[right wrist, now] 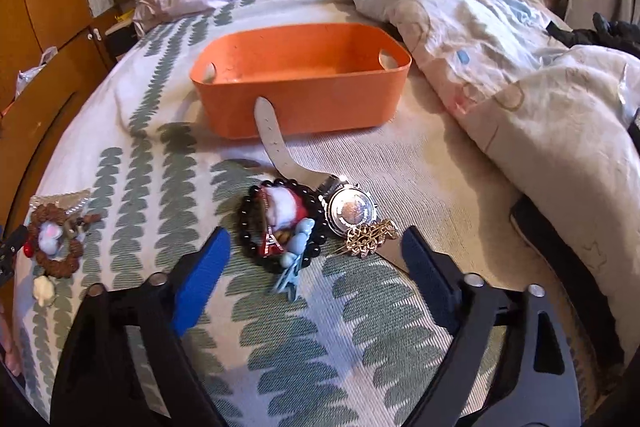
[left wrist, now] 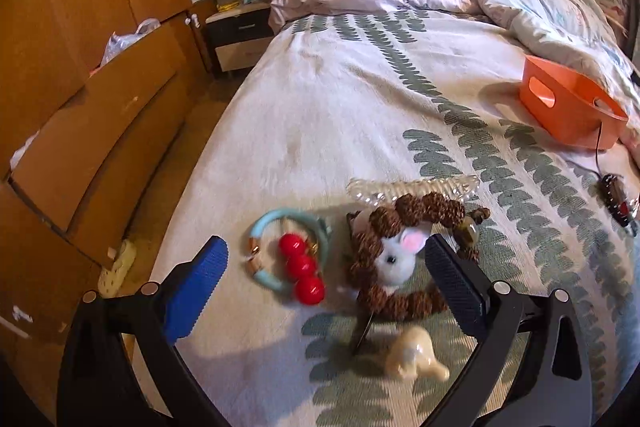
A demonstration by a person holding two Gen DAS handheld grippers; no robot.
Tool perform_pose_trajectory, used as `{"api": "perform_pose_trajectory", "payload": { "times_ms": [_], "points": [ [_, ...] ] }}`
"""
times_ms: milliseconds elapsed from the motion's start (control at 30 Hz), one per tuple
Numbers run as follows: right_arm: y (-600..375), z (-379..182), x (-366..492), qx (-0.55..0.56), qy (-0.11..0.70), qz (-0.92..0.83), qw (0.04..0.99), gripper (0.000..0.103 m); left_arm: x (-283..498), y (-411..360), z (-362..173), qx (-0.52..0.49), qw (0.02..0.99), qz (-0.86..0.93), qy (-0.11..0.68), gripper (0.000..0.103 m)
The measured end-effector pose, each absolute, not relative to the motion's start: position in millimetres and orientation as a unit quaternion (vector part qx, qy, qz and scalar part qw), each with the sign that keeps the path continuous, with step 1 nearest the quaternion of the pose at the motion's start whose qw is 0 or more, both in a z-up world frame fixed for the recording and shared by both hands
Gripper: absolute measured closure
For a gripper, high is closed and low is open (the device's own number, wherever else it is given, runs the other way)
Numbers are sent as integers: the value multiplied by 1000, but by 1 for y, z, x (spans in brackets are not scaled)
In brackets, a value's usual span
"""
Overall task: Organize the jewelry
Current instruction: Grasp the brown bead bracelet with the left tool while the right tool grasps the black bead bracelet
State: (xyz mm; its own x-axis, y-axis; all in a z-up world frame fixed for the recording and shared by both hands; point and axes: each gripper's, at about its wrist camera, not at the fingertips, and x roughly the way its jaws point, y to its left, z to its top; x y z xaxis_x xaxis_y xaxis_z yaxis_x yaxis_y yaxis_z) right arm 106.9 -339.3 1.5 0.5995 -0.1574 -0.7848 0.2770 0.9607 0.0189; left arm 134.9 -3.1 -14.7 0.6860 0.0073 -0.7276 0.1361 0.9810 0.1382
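My left gripper (left wrist: 326,267) is open, low over a pile on the bed: a turquoise bangle (left wrist: 264,251) with red beads (left wrist: 302,269), a brown bead bracelet (left wrist: 394,259) with a white plush charm, a clear hair clip (left wrist: 412,189) and a cream charm (left wrist: 414,357). My right gripper (right wrist: 314,259) is open just before a black bead bracelet (right wrist: 280,223), a silver watch (right wrist: 352,211) with a grey strap, a gold brooch (right wrist: 370,237) and a blue charm (right wrist: 294,259). The orange bin (right wrist: 304,103) stands behind them, empty inside, also visible in the left wrist view (left wrist: 568,107).
A rumpled duvet (right wrist: 500,39) covers the bed's far and right side. Wooden wardrobes (left wrist: 72,67) and a nightstand (left wrist: 240,35) stand left of the bed. A dark object (right wrist: 560,259) lies at the right edge.
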Motion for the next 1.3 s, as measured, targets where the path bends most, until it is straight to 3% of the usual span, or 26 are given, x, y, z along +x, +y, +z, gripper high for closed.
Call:
{"api": "perform_pose_trajectory", "payload": {
  "times_ms": [267,667,700,800,1033,1300],
  "points": [
    [-338,-19,125,69,453,-124,880,36,147,-6,-33,115,905,-32,408,6],
    [-332,-30,127,37,448,-143,882,37,152,-13,-49,119,897,-42,424,6],
    [-330,-31,127,35,446,-143,883,40,153,-13,-52,119,895,-41,428,6],
    [-326,-32,128,49,449,-125,884,61,156,-11,-58,116,891,-38,437,6],
    [-330,-29,127,76,446,-120,884,65,155,-7,-56,104,893,-46,437,27],
    [-331,-21,121,93,437,-115,887,76,156,0,-49,82,896,-59,433,38]
  ]
}}
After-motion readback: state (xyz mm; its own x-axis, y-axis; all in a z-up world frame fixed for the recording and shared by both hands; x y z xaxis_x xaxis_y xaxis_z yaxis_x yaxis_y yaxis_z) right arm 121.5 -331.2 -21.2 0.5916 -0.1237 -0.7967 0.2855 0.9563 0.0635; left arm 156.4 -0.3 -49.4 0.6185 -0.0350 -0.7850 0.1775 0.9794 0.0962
